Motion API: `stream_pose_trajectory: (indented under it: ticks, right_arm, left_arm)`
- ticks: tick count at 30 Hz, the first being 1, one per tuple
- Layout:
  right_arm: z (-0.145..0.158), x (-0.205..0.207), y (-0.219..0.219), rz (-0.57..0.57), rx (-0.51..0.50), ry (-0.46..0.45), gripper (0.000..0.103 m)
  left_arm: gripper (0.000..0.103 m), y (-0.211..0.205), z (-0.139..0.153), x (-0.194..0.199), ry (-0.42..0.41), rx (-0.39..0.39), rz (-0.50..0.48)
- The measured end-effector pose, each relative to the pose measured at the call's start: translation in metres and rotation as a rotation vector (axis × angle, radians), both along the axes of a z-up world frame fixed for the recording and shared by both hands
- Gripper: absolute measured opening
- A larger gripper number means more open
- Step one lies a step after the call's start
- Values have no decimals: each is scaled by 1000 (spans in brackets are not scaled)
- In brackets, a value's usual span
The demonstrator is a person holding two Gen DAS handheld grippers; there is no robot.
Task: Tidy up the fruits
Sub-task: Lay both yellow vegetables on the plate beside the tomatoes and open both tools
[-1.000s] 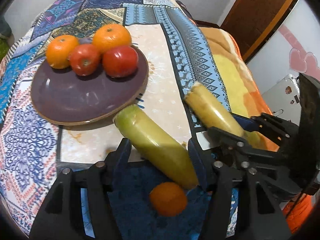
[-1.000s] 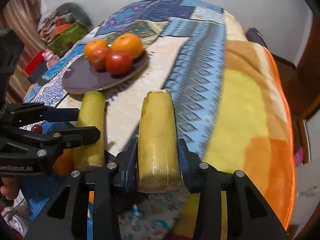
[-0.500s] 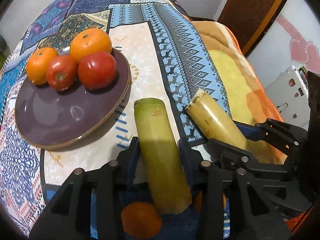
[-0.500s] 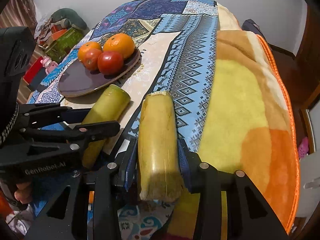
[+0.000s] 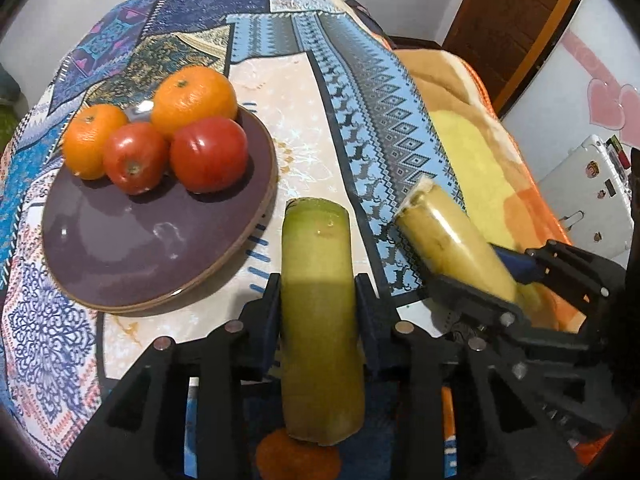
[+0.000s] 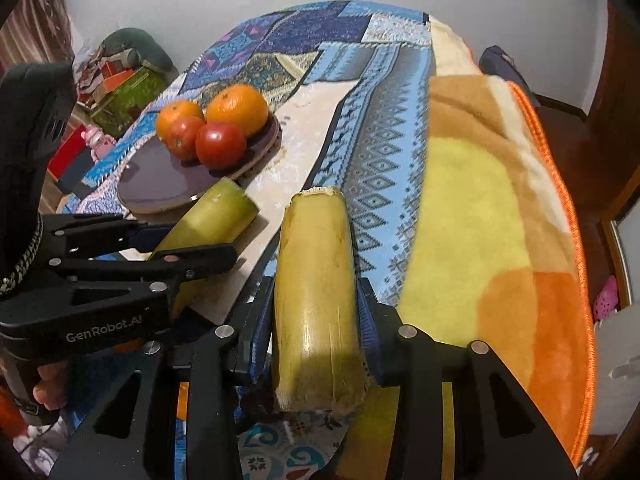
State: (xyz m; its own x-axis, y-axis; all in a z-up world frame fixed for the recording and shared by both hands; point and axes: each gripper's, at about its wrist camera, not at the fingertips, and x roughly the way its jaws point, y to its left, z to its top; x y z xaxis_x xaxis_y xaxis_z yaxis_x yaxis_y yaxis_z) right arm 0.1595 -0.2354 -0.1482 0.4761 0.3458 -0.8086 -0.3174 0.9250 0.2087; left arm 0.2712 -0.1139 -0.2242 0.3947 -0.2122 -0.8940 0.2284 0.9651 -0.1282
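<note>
My left gripper point(image 5: 318, 296) is shut on a green sugarcane piece point(image 5: 318, 300) and holds it above the table, just right of the purple plate point(image 5: 132, 252). The plate carries two oranges point(image 5: 194, 94) and two red tomatoes point(image 5: 208, 152) at its far side. My right gripper point(image 6: 314, 300) is shut on a yellow sugarcane piece point(image 6: 314, 292), held beside the left one. In the right wrist view the left gripper point(image 6: 192, 248) with its green piece point(image 6: 212, 216) is at left, near the plate point(image 6: 160, 184). The yellow piece point(image 5: 452, 244) shows at right in the left wrist view.
The table has a patterned blue cloth point(image 5: 384, 120) and a yellow-orange blanket point(image 6: 480, 220) on its right side. Another orange point(image 5: 296, 456) lies below the left gripper. A brown door point(image 5: 512, 20) and white appliance point(image 5: 588, 200) stand at right. Clutter point(image 6: 120, 76) lies beyond the table's left.
Both grippers have lifted and moved forward with their sugarcane pieces. The green piece has turned to point straight ahead, closer to the plate's right rim.
</note>
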Motion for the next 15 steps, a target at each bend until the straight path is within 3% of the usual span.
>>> stream_pose_trajectory:
  ticks: [9, 15]
  right_arm:
    - [26, 5, 16, 15, 19, -54, 36]
    - [37, 10, 40, 52, 28, -82, 36]
  left_arm:
    - [35, 37, 42, -10, -85, -49, 66]
    - [35, 72, 62, -15, -133, -37, 128]
